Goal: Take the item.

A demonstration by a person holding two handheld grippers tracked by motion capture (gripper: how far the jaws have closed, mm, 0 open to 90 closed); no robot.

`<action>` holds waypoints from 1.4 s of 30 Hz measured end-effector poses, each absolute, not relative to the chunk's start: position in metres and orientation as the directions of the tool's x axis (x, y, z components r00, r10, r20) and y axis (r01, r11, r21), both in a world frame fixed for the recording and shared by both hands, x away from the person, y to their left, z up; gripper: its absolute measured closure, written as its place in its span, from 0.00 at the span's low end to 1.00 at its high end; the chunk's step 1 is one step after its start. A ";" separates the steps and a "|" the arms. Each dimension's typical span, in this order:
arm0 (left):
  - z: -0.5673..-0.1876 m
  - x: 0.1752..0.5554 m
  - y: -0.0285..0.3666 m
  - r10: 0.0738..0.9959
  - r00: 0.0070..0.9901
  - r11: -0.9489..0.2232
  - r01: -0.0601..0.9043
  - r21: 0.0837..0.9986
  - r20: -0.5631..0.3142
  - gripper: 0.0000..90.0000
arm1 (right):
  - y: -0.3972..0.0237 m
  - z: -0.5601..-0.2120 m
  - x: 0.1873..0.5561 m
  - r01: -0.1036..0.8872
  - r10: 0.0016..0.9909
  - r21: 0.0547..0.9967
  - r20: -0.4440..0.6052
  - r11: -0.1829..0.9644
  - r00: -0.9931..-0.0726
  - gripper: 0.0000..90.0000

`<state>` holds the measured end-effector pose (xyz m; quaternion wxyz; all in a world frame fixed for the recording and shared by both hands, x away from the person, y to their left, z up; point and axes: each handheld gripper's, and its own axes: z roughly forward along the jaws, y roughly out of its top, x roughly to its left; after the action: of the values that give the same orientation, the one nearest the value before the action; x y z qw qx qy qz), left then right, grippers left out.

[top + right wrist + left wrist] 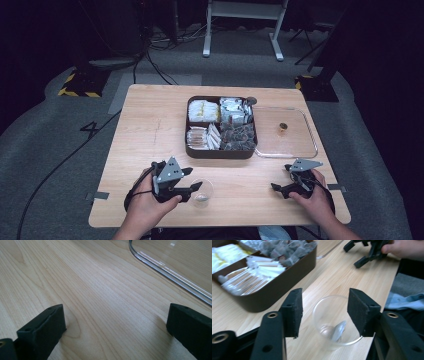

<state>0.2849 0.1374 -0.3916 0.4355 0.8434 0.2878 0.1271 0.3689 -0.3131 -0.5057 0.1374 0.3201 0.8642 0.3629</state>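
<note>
With its fingers [293, 312] standing apart on either side of the clear round plastic cup [334, 323] and not pressing it, the left gripper [325, 312] looks like it is letting the cup stand on its own. Cup sits upright on the light wooden table [150, 130], near the front edge, just beside the left gripper [192, 189]. See-through wall, something small and pale lying in its bottom. Right gripper [115, 327] fingers wide, nothing between them, resting low over bare table, probably parked. Beyond: dark brown four-compartment box of packets [220, 150], clear flat lid [310, 142] to its right.
</note>
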 end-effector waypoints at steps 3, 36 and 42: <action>-0.392 0.284 0.145 0.612 0.790 -0.447 0.380 0.810 -0.033 0.49 | -0.313 -0.506 0.369 0.453 0.653 0.715 -0.005 0.532 -0.757 0.02; -0.459 0.311 0.259 0.810 0.587 -0.407 0.584 0.702 -0.019 0.33 | -0.313 -0.506 0.369 0.454 0.653 0.715 -0.005 0.531 -0.757 0.02; -0.471 0.314 0.264 0.822 0.569 -0.407 0.617 0.674 -0.024 0.33 | -0.313 -0.506 0.369 0.454 0.653 0.715 -0.005 0.531 -0.757 0.02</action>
<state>0.3138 0.2643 -0.4710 0.3253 0.8238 0.4365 0.1579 0.3689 -0.3131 -0.5057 0.1374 0.3202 0.8642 0.3630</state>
